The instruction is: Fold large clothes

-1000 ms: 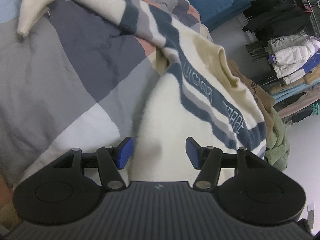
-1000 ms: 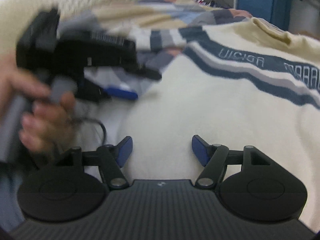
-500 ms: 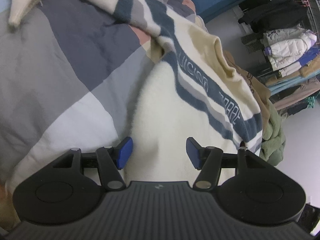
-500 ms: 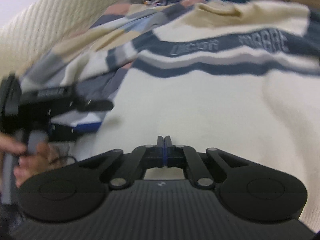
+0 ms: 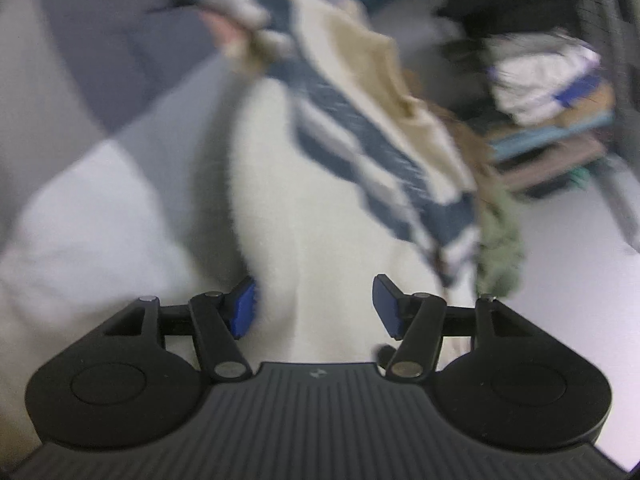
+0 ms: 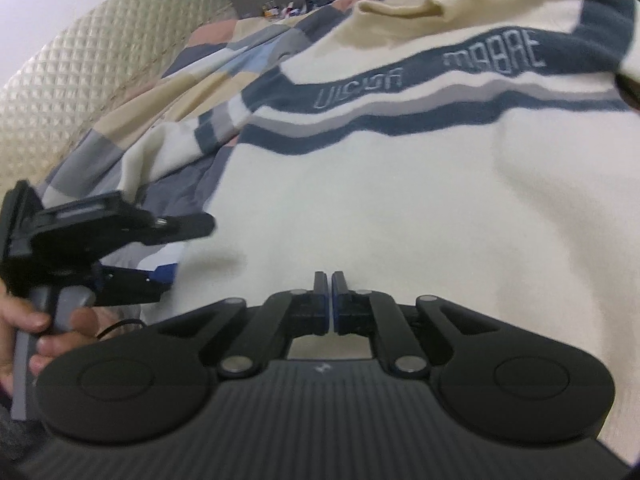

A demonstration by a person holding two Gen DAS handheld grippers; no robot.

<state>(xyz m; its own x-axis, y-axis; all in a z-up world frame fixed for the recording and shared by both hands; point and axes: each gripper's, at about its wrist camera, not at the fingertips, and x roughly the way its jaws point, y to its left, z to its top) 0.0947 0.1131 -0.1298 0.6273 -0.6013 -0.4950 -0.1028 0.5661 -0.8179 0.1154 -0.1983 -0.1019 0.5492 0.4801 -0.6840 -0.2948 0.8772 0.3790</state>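
A cream sweater [image 6: 400,200] with navy and grey chest stripes and stitched lettering lies spread on a patchwork bedspread [image 6: 168,80]. It also shows in the blurred left wrist view [image 5: 320,208]. My right gripper [image 6: 330,280] is shut at the sweater's lower hem; whether fabric is pinched between the pads is hidden. My left gripper [image 5: 314,300] is open with its blue pads just above the sweater's left lower part. The left gripper also shows in the right wrist view [image 6: 160,256], held in a hand at the sweater's left edge.
A quilted cream headboard [image 6: 60,92] rises behind the bed. A rack of folded and hanging clothes [image 5: 548,92] stands to the right. An olive garment [image 5: 500,248] lies beside the sweater's right edge. Pale floor [image 5: 580,300] lies beyond.
My right gripper went from open to shut at the sweater's hem. My left gripper stayed open and is moving, its view now blurred.
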